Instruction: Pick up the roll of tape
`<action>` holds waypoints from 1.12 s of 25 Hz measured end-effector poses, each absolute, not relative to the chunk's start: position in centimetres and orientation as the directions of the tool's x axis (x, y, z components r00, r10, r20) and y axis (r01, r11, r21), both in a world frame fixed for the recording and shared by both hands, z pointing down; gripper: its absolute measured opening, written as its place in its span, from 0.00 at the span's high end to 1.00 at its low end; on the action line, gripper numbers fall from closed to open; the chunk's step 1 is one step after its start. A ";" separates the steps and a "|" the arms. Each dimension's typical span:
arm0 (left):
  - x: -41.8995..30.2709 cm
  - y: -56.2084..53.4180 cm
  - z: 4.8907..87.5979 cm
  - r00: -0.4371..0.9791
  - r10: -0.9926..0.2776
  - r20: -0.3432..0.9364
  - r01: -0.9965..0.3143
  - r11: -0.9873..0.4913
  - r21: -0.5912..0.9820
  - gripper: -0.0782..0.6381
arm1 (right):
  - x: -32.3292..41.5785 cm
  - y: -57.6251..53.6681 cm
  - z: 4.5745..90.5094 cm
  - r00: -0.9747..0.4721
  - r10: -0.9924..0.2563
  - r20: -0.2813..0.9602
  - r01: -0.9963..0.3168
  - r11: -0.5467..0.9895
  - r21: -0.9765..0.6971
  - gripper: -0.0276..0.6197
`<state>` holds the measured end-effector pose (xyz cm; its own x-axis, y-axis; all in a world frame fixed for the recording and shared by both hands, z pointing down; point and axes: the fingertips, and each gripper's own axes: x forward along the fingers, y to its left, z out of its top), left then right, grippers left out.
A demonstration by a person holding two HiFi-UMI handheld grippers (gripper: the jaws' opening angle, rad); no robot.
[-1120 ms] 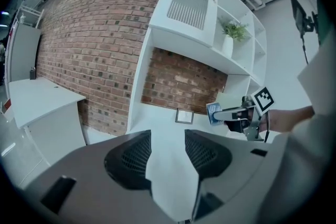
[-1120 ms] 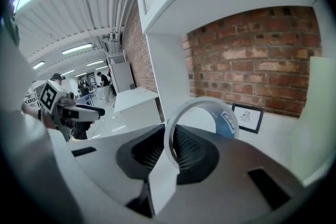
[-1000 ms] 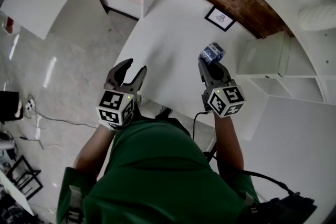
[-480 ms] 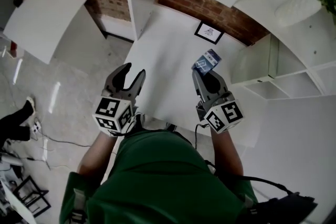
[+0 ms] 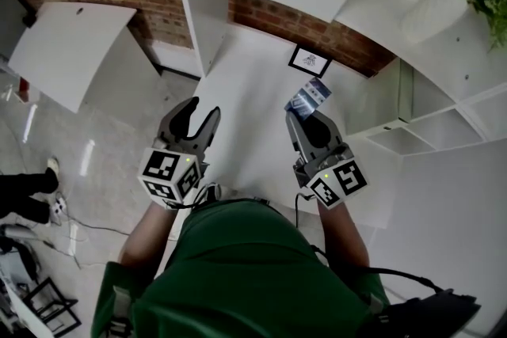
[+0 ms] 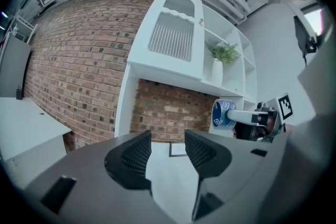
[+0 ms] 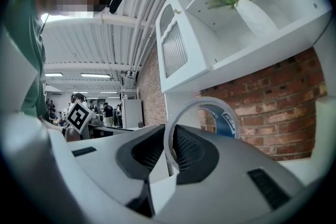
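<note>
right tongs (image 5: pixel 306 116): narrow, nipping the band of the roll of tape (image 5: pixel 309 96), hoop upright for a firm grip | roll: 1 o'clock, held off the table (image 5: pixel 252 91) | left tongs (image 5: pixel 201 108): wide, empty, 9 o'clock of roll, probably not needed

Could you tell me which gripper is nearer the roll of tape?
Right. The right gripper is shut on the roll of tape; the left gripper, open and empty, sits apart to its left.
</note>
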<state>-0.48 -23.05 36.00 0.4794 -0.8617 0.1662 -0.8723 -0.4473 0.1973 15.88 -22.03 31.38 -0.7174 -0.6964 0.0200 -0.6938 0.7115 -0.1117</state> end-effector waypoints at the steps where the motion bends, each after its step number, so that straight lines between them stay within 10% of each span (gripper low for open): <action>1: -0.5 -23.1 35.9 0.479 -0.862 0.165 -0.872 -0.448 0.196 0.60 | 15.9 -22.0 31.2 -0.719 -0.695 0.016 -0.692 0.713 -0.109 0.86; 28: -1.3 -22.9 35.7 0.429 -0.888 0.163 -0.898 -0.400 0.184 0.60 | 16.0 -20.6 29.4 -0.733 -0.680 -0.028 -0.678 0.733 -0.064 0.86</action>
